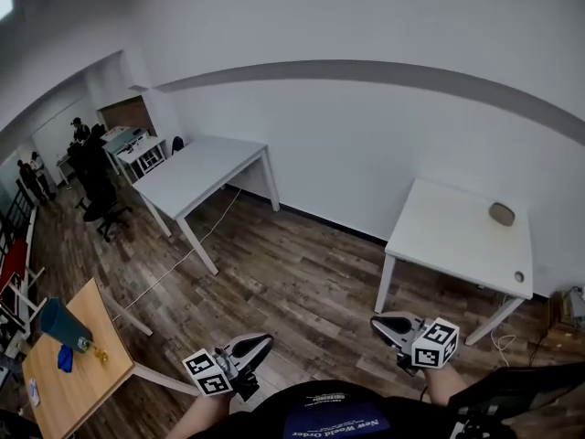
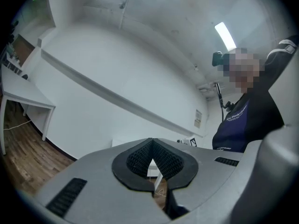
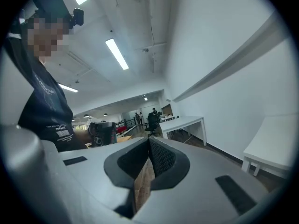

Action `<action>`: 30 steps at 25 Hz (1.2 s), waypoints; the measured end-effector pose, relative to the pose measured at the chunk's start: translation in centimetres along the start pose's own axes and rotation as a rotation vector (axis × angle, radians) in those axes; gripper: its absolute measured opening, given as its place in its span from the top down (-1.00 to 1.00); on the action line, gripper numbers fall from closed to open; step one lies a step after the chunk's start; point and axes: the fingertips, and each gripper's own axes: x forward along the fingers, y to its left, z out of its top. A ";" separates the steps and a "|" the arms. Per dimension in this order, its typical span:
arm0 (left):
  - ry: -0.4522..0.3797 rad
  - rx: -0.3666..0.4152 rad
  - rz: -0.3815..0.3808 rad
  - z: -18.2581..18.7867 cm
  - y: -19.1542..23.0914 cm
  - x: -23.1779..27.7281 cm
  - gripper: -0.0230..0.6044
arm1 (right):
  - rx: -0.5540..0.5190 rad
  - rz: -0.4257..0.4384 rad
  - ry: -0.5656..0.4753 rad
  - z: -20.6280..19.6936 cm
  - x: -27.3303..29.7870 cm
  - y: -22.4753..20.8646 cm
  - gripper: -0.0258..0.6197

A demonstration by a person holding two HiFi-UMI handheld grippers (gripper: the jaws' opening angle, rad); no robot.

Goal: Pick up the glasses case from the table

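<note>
One case (image 1: 501, 213): flat on white table (image 1: 448, 236), toward its far right part, near the wall; nothing touching it.
Long axis: seemingly across the head view; too small to be sure.
Right gripper (image 1: 382, 325): nearer of the two; clenched on nothing; case well ahead and off to the right.
Left gripper (image 1: 259, 344): clenched on nothing; farther off, well apart from table.
Next move, as judged: nearer gripper forward over table's near edge, jaws opened across case's short side.
</note>
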 end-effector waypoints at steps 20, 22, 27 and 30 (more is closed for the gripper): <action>0.007 -0.011 -0.250 9.9 26.3 0.6 0.92 | -0.037 -0.235 -0.028 6.5 21.2 -9.3 0.91; 0.022 -0.013 -0.262 11.1 28.9 -0.4 0.92 | -0.032 -0.238 -0.028 7.3 24.2 -9.4 0.91; -0.015 -0.032 -0.267 13.6 33.8 0.0 0.92 | -0.017 -0.252 0.043 7.6 28.1 -11.5 0.91; -0.028 -0.047 -0.255 13.5 37.1 0.4 0.92 | -0.024 -0.238 0.058 8.3 31.0 -14.2 0.91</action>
